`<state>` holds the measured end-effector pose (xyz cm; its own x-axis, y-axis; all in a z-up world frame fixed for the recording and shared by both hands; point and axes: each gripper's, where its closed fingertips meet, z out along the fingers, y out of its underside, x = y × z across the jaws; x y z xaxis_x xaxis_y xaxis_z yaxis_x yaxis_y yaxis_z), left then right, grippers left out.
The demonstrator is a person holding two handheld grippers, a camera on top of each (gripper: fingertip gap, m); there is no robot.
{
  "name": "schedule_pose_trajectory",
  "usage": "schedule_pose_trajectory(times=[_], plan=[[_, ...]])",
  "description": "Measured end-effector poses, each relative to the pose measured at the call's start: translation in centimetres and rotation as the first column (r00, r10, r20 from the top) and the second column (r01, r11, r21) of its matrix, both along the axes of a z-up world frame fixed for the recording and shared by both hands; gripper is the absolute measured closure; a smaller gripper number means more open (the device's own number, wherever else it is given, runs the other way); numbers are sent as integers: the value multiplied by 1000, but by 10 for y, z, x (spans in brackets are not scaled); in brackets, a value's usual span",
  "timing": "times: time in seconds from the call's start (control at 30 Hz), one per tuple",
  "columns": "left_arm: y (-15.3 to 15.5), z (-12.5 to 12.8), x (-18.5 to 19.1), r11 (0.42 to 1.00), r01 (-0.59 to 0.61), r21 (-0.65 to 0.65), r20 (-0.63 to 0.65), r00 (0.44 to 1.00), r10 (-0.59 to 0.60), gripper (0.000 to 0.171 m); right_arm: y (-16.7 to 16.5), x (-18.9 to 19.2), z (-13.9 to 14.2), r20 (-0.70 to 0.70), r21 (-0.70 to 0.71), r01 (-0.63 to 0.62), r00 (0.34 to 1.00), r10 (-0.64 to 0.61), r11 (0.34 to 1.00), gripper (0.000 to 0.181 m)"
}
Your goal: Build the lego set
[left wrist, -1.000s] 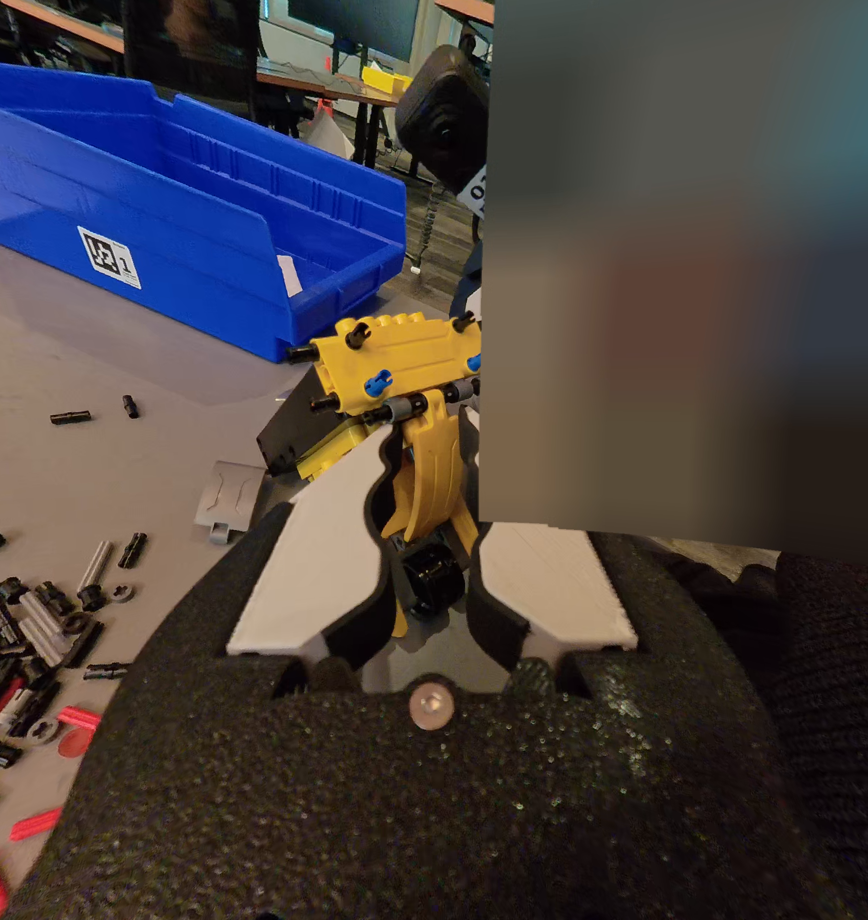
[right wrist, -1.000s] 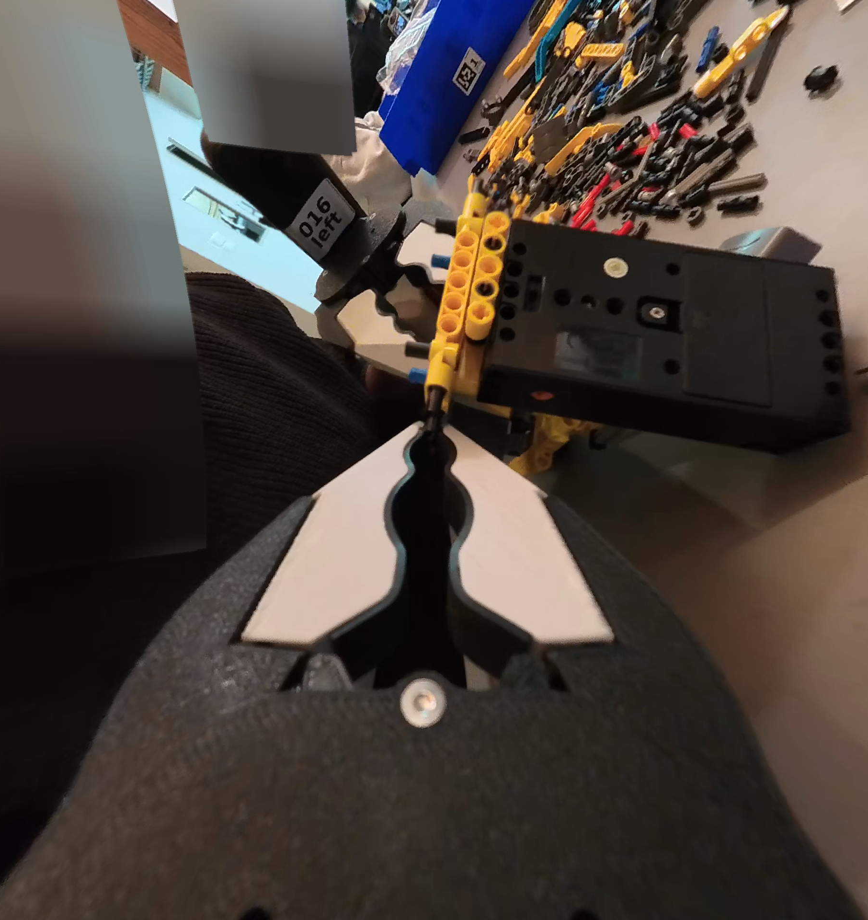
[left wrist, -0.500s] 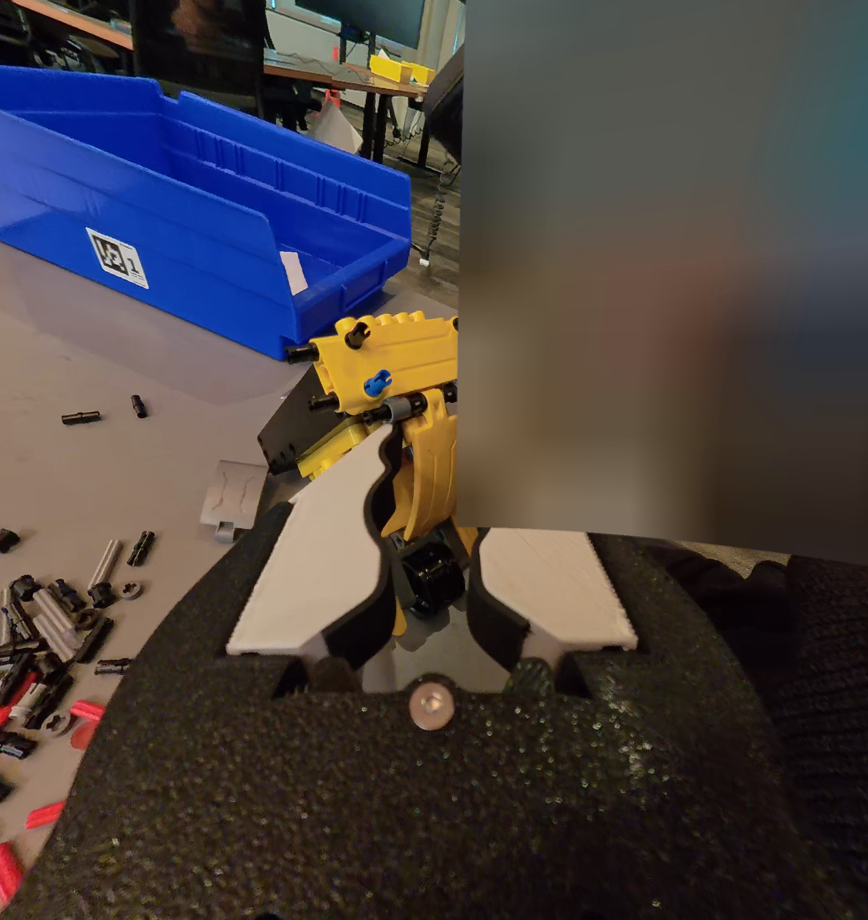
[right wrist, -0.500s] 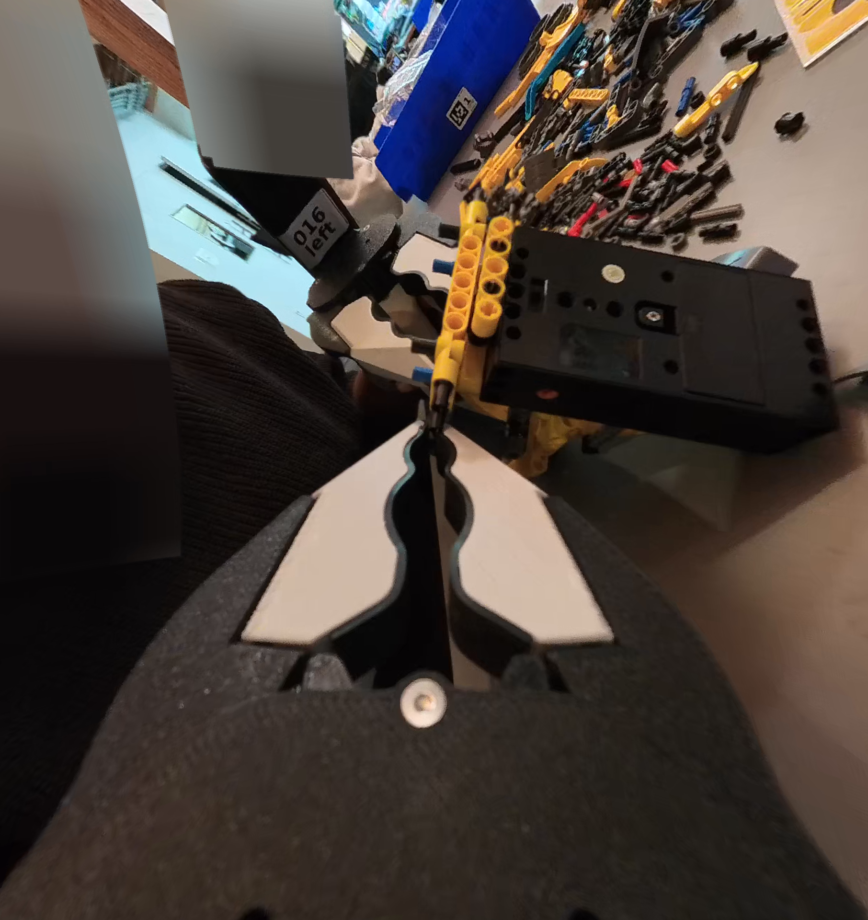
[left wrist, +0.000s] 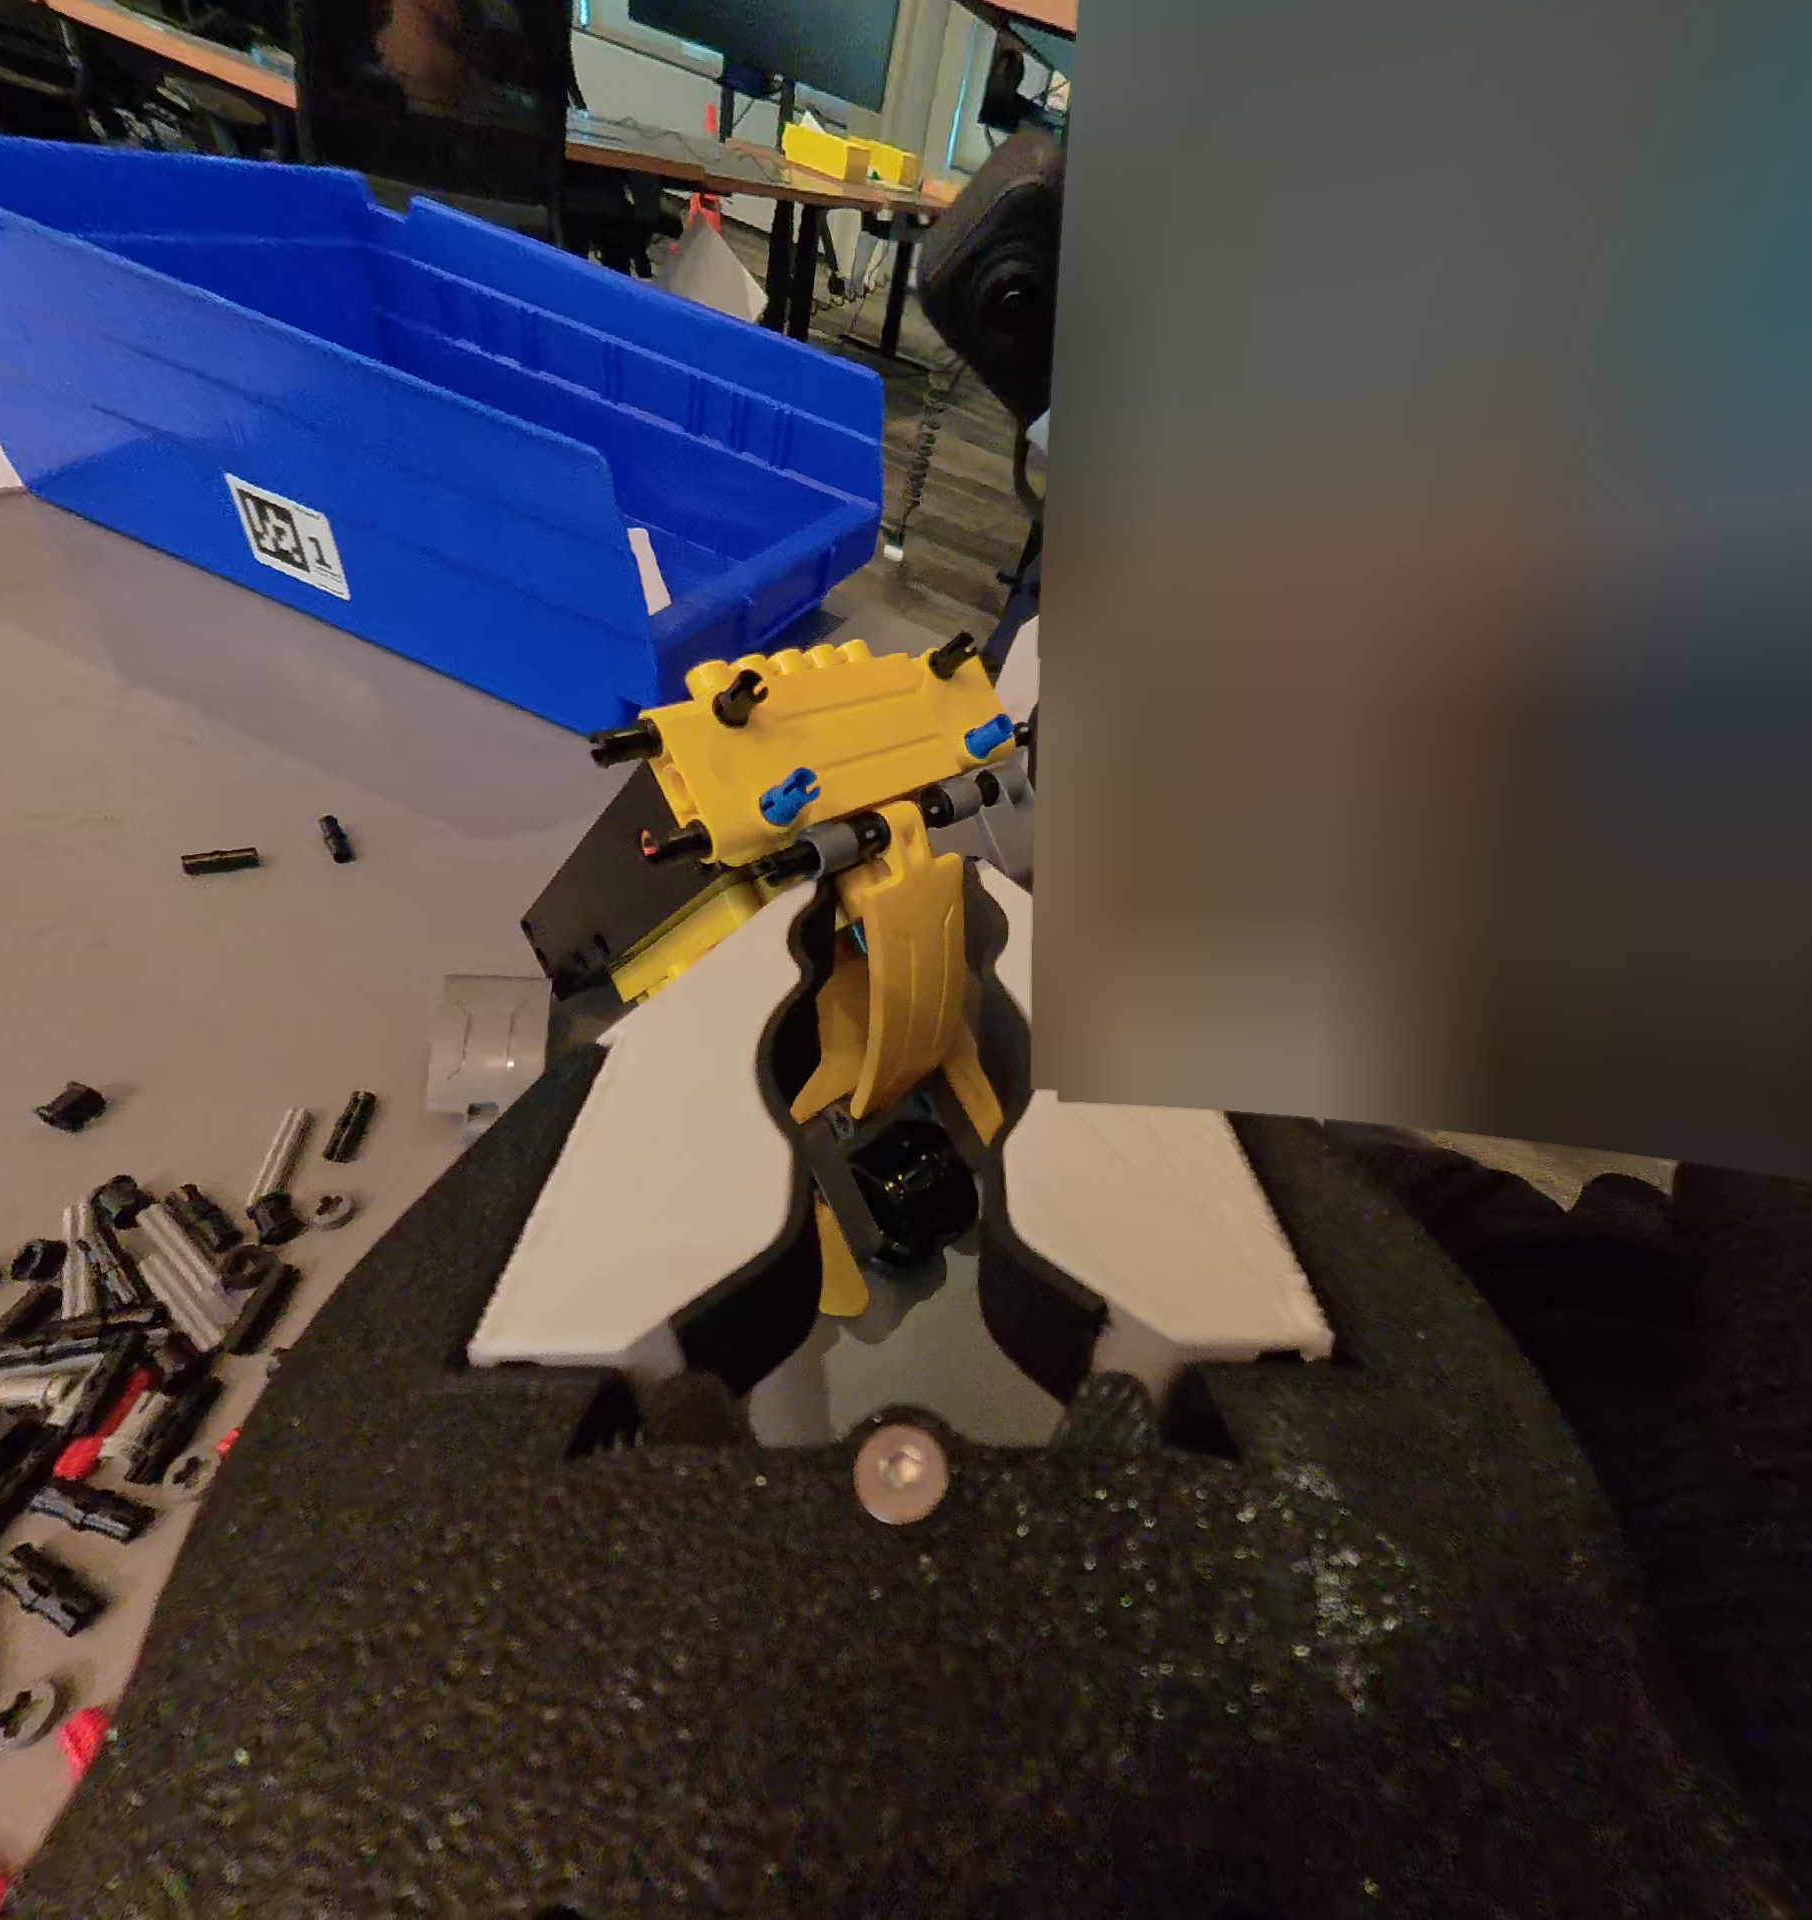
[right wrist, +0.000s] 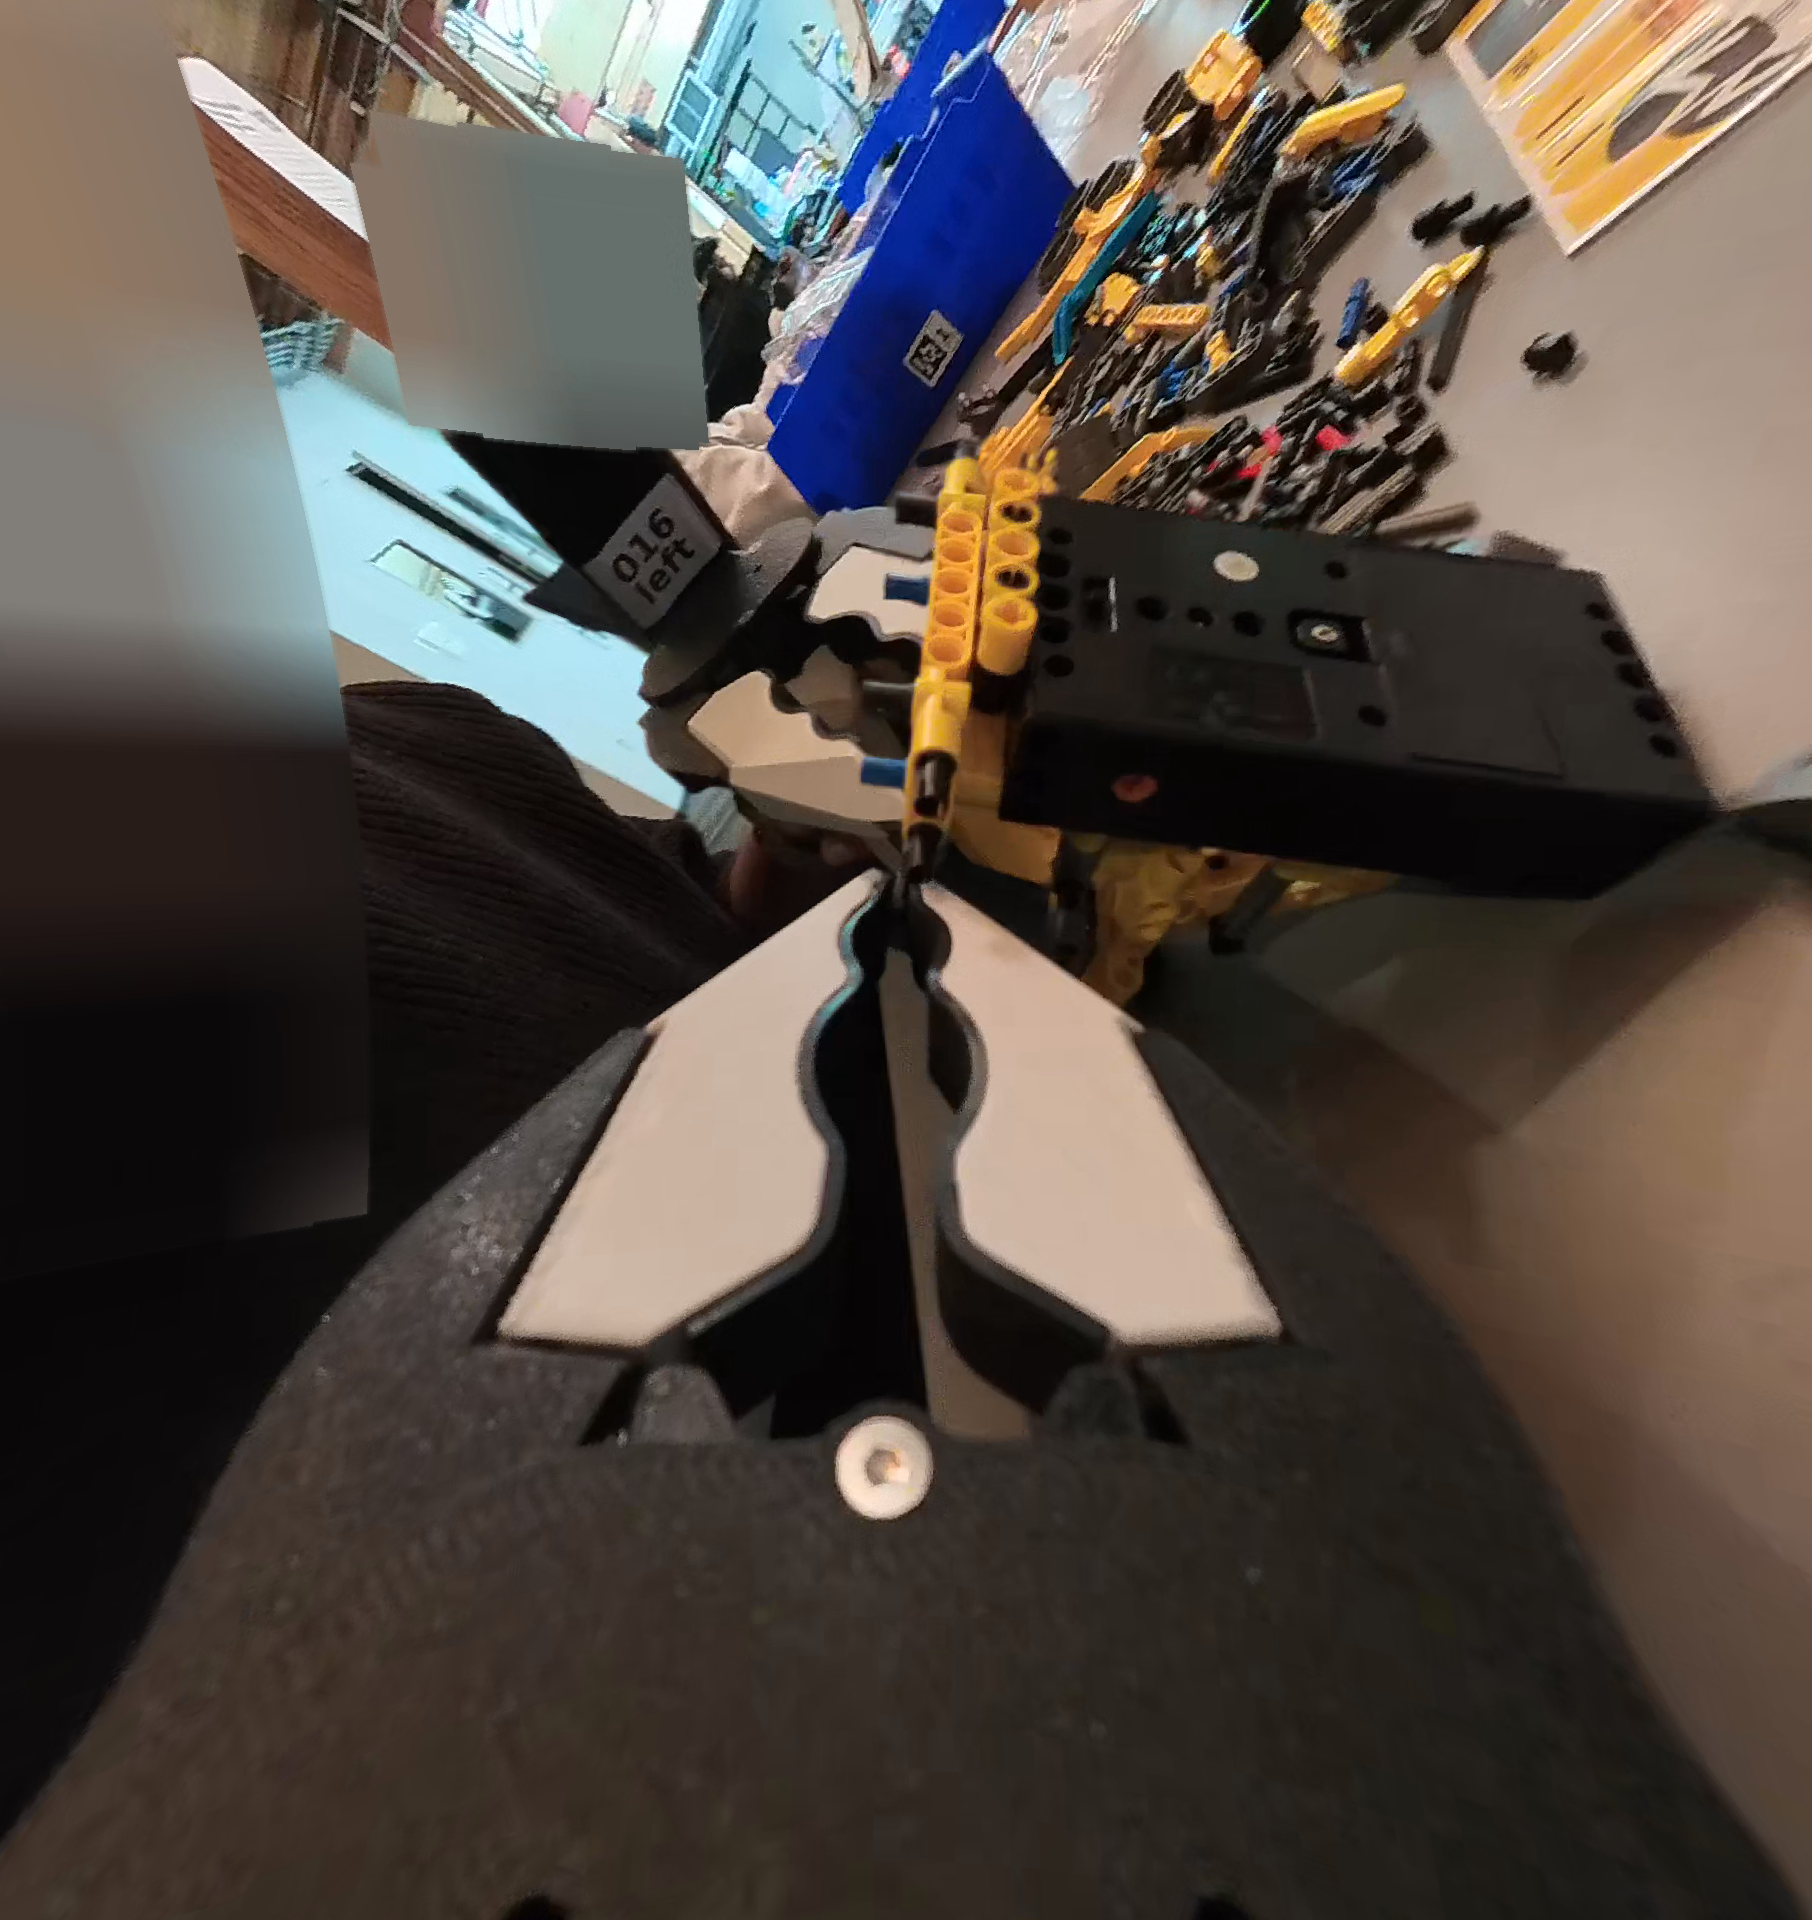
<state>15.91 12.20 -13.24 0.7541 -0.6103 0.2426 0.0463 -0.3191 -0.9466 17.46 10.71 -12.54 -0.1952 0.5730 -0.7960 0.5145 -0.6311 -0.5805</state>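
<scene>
Grey tabletop (left wrist: 154,987) carries a yellow-and-black brick model (left wrist: 829,748), tilted near its edge. Left gripper (left wrist: 897,914) clamps the model's yellow curved piece; right gripper (right wrist: 907,899) pinches a black pin (right wrist: 923,831) at its yellow beam's end. Blue bin (left wrist: 414,416) and loose parts (left wrist: 102,1351) lie beyond.

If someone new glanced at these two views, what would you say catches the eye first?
The yellow and black brick model, gripped by its yellow curved part in the left tongs above the grey table, while the right tongs pinch a thin black pin at its end. Behind it sits a big blue bin, with loose parts scattered at left.
</scene>
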Motion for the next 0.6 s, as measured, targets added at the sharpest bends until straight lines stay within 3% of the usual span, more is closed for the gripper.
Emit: schedule_pose_trajectory(times=[0.17, 0.6], plan=[[0, 0, 0, 1000, -10, 13, -19, 1000, 10, 148, 9, -1, -4, -11, 60, 86, 996, -86, 994, 167], [0, 1, -4, 999, -31, 14, 29, 999, 31, 147, 10, 10, -8, -54, 173, 271, 963, -265, 947, 160]])
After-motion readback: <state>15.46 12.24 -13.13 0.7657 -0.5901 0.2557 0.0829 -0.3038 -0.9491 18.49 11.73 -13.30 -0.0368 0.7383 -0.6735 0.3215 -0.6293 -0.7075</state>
